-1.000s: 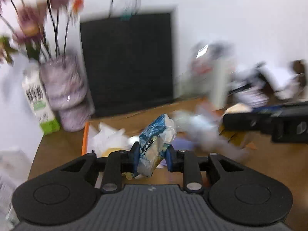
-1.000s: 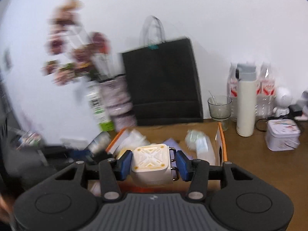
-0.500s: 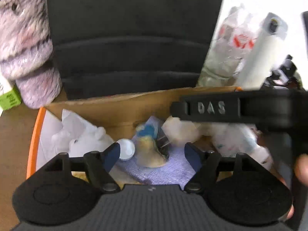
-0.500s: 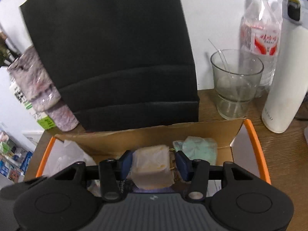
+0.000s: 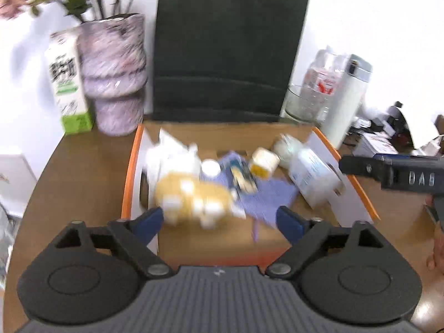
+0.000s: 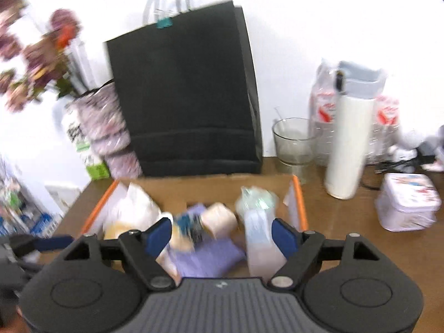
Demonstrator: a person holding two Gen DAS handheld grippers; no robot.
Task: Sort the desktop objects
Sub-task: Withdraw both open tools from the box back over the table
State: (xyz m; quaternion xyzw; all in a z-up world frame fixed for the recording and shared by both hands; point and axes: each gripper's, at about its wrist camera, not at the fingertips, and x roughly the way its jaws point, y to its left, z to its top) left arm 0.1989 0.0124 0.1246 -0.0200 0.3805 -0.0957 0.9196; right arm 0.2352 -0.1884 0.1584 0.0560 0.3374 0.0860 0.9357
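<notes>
We hold the left tongs (image 5: pixel 219 219) released, jaws spread wide and empty, above the near edge of the cardboard box (image 5: pixel 358 191) on the desk (image 5: pixel 80 172). The right tongs (image 6: pixel 222 234) are likewise released and grip nothing, poised over the same box (image 6: pixel 301 208). Inside it lie a blue snack packet (image 5: pixel 241 176), a cream container (image 5: pixel 263 162) just beside it, a purple cloth (image 5: pixel 266 199) and a yellow plush toy (image 5: pixel 194 197). A black paper bag (image 5: pixel 227 52) stands upright behind the box.
</notes>
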